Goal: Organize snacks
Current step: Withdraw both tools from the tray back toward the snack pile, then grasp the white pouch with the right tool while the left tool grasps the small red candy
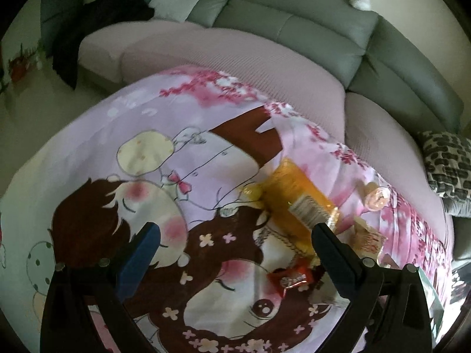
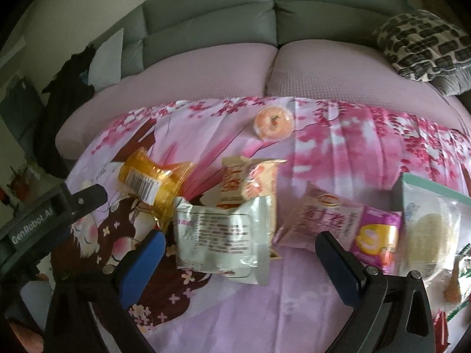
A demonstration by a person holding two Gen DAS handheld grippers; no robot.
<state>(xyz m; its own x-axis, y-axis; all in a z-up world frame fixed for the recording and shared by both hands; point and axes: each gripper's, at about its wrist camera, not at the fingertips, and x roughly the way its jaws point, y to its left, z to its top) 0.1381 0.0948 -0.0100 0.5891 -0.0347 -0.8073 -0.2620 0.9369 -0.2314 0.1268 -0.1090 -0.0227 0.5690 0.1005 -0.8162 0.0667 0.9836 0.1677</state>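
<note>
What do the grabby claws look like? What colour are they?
Each gripper is a black plastic claw with two long fingers and small round silver bolts. The left gripper has a blue pad on one finger. The right gripper has a blue pad on one finger too. In the right wrist view, the left gripper's dark body bears white letters, "GenRobot.AI". No cables or sleeves show.
</note>
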